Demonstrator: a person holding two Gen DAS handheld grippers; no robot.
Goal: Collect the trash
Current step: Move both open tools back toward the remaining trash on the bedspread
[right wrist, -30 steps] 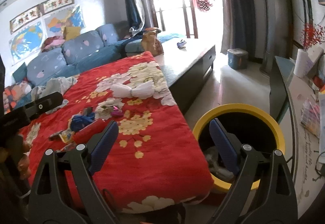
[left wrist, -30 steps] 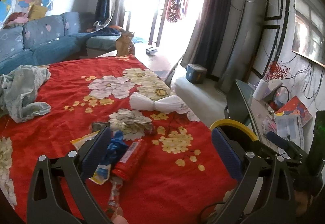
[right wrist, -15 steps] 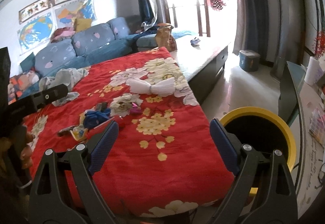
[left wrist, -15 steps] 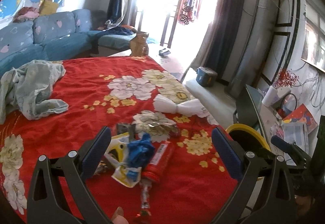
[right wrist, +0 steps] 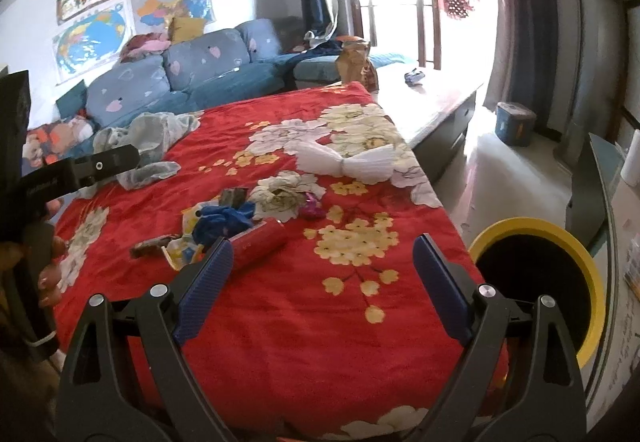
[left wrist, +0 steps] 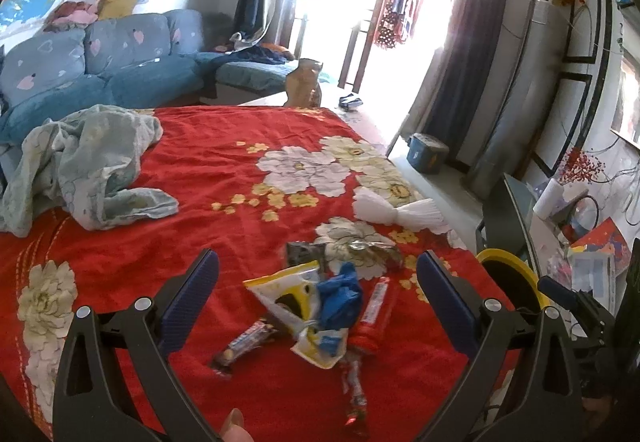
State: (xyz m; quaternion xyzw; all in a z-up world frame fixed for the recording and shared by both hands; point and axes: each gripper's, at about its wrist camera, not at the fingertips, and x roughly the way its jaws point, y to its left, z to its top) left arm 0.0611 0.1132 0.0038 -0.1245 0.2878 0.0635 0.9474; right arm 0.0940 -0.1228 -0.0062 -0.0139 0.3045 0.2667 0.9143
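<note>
Trash pile (left wrist: 320,306) on red blanket (left wrist: 224,169), straight ahead betw. L gripper (left wrist: 318,296) fingers; both grippers wide open, empty. L nearer.

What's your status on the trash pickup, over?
Left gripper open, empty, over wrapper pile. Right gripper open, empty. Yellow-rimmed bin beside the table. Nothing blocking.

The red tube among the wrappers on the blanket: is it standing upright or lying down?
Lying down. The red tube rests lengthwise on the red blanket, beside the crumpled blue wrapper.
</note>
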